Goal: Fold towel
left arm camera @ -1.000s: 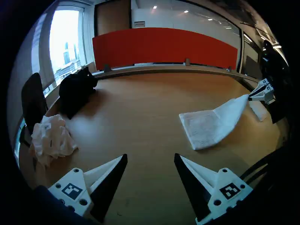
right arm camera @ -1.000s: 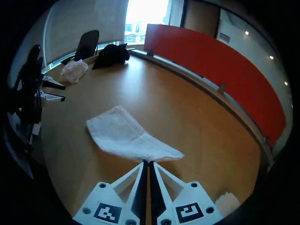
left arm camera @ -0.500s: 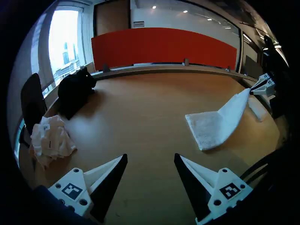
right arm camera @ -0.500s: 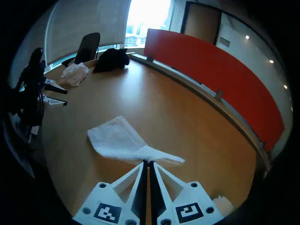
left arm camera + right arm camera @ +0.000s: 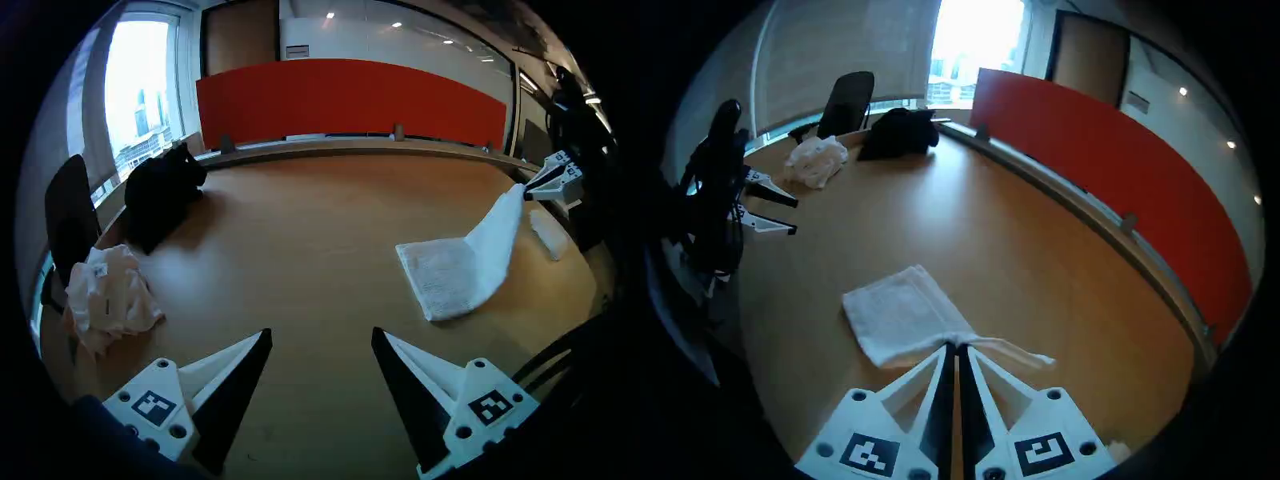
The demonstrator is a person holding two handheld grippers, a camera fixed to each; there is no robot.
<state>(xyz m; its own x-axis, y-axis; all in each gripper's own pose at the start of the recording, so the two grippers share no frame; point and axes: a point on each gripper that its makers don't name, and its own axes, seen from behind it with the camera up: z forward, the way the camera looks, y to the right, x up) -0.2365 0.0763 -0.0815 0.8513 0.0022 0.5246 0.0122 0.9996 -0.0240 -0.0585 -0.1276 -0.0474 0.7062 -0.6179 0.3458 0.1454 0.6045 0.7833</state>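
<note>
The right claw (image 5: 958,348) is pressed together on a corner of the white towel (image 5: 900,316), holding it raised. The rest lies flat on the table (image 5: 992,224) just ahead. The left claw (image 5: 320,332) hangs spread, with the towel ahead to its right.

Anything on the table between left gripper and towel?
No: in the left gripper view, only bare wooden table separates the left gripper from the towel.
</note>
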